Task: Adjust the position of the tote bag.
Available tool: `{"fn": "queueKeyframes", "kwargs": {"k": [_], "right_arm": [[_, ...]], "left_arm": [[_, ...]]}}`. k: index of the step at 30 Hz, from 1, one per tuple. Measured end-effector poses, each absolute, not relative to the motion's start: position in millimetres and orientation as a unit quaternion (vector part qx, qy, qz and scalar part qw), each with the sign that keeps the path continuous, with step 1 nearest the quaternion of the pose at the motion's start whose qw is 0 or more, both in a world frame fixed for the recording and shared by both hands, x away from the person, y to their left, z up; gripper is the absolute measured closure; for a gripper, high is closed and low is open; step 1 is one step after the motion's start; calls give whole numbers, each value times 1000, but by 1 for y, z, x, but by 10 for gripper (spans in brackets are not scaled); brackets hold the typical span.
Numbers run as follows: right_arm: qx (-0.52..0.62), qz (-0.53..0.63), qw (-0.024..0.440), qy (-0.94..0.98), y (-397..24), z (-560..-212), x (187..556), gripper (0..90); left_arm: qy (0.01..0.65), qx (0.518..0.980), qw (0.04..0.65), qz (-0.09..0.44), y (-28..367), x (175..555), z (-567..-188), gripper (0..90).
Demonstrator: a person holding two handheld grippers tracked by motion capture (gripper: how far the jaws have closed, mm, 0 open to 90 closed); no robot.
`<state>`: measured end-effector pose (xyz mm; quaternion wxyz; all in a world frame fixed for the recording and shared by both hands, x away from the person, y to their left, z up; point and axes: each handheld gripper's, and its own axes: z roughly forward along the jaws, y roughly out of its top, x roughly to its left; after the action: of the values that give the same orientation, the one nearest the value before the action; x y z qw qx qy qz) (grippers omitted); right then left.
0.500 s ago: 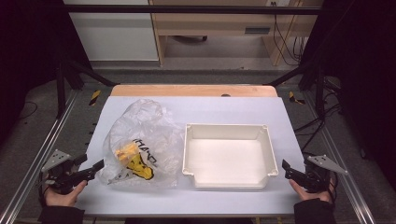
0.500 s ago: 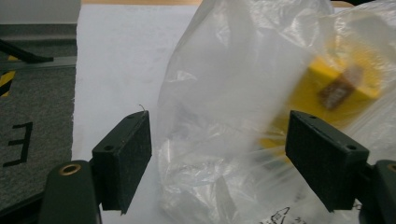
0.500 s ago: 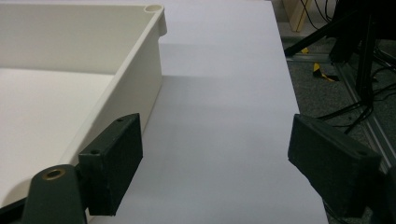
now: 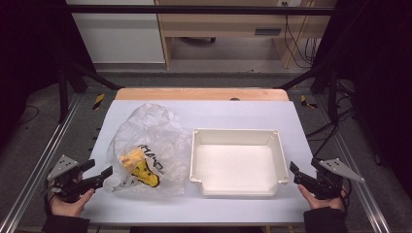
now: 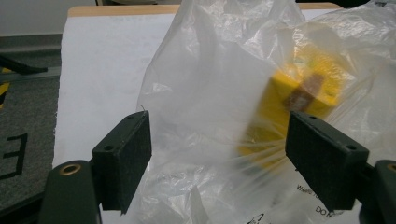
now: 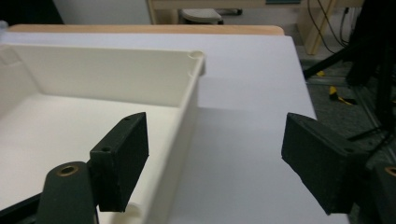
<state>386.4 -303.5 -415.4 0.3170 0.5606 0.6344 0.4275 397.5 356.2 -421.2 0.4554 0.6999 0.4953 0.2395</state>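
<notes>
We saw a white table point(image 4: 204, 114) with a wooden strip along its far edge, at 12 o'clock. A clear plastic bag point(image 4: 148, 145) lay on the left half of the table. Inside it sat a yellow block point(image 4: 131, 158), and the bag had black letters and a yellow patch on it. A white tray point(image 4: 236, 162) sat just beside the bag, at 3 o'clock from it. The bag's edge came right up to the tray's left wall. The tray was bare inside.

Our left tongs point(image 4: 97, 174) hung at the bag's 8 o'clock corner, near the table's left edge. Their jaws were spread wide and pinched nothing. In the left gripper view the bag point(image 5: 219, 93) bulged between the two black pads point(image 5: 123, 158), and the yellow block point(image 5: 292, 102) showed blurry through the plastic. We could not tell if the pads touched the plastic.

Our right tongs point(image 4: 297, 175) hung at the tray's 4 o'clock corner, near the table's right edge. Their jaws were spread wide too, with nothing in them. In the right gripper view the tray's wall point(image 6: 189, 107) ran up between the jaws.

There was open room on the table at 12 o'clock, past the bag and tray, and a thin strip along the near edge at 6 o'clock. Metal rails point(image 4: 29, 179) ran down both sides of the table. The floor point(image 4: 228, 77) was grey, and the room around it was dark. A wooden bench point(image 4: 228, 24) stood at the back.
</notes>
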Motion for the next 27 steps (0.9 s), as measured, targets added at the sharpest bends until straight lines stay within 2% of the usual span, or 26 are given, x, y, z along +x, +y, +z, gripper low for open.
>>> {"fn": "queueKeyframes", "kwargs": {"k": [27], "right_arm": [[454, 499, 252, 694, -172, -375, 389, 199]], "left_arm": [[475, 705, 470, 239, 342, 393, -414, 221]]}}
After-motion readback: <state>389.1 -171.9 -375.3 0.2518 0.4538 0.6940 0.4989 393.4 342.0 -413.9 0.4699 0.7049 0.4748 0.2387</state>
